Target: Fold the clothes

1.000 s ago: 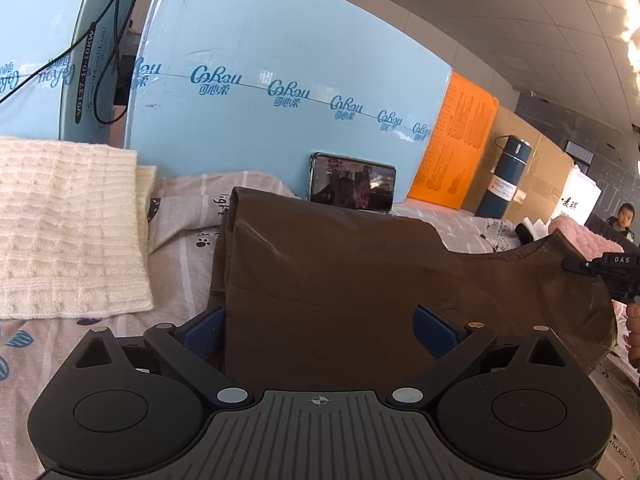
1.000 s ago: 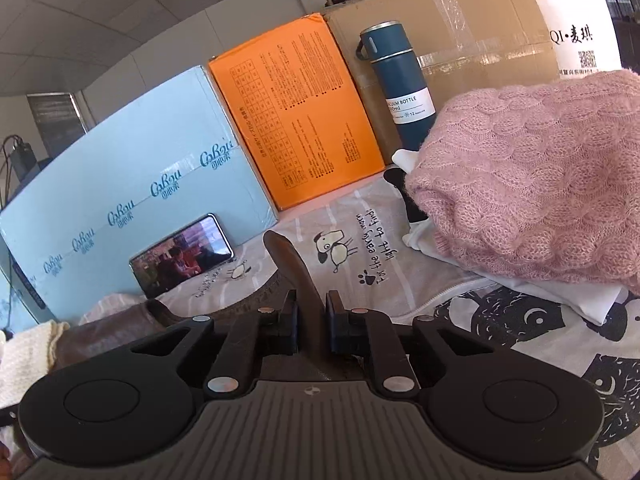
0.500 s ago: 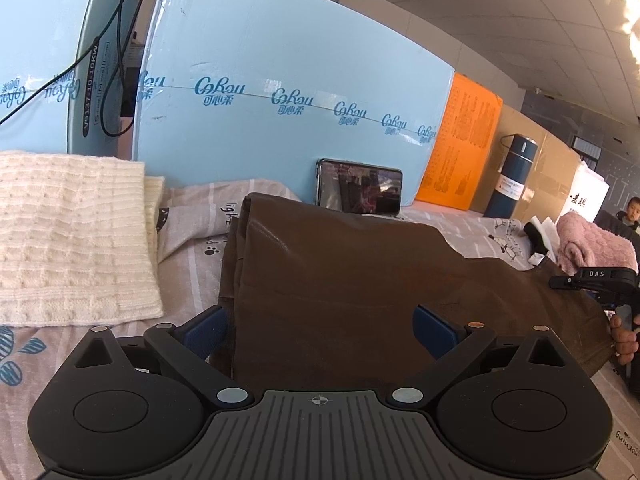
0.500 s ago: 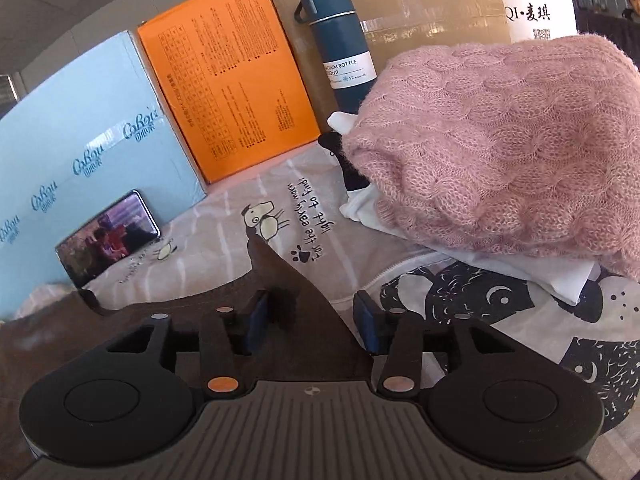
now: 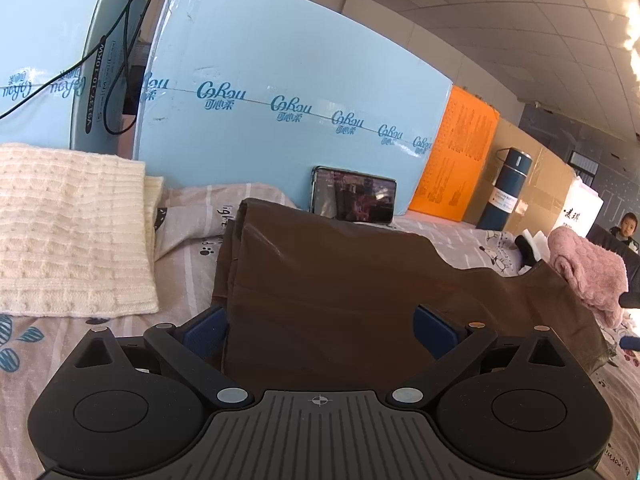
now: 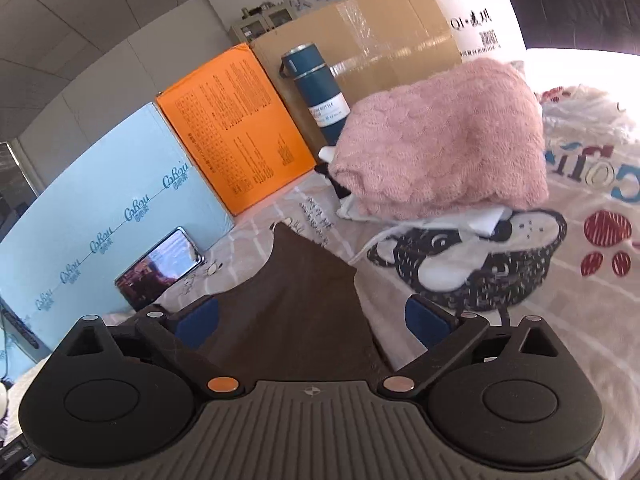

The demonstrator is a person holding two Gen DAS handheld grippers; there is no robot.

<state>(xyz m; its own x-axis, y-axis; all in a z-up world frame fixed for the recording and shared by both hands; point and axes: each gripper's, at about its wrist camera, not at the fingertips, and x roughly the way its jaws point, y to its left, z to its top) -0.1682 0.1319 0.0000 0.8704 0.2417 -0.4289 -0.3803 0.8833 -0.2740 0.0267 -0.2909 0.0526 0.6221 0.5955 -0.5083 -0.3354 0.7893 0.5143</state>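
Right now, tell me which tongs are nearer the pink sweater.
Right. The right tongs sit open over the brown garment's end, the pink sweater just ahead. The left tongs are at the garment's other end, the sweater far off right.

Left gripper (image 5: 320, 330), right gripper (image 6: 311, 320) — jaws spread wide.

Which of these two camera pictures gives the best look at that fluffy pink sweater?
The right wrist view: the pink sweater sits large and near the middle, folded on white clothing. In the left wrist view it is only a small lump at the far right edge, partly behind the brown garment.
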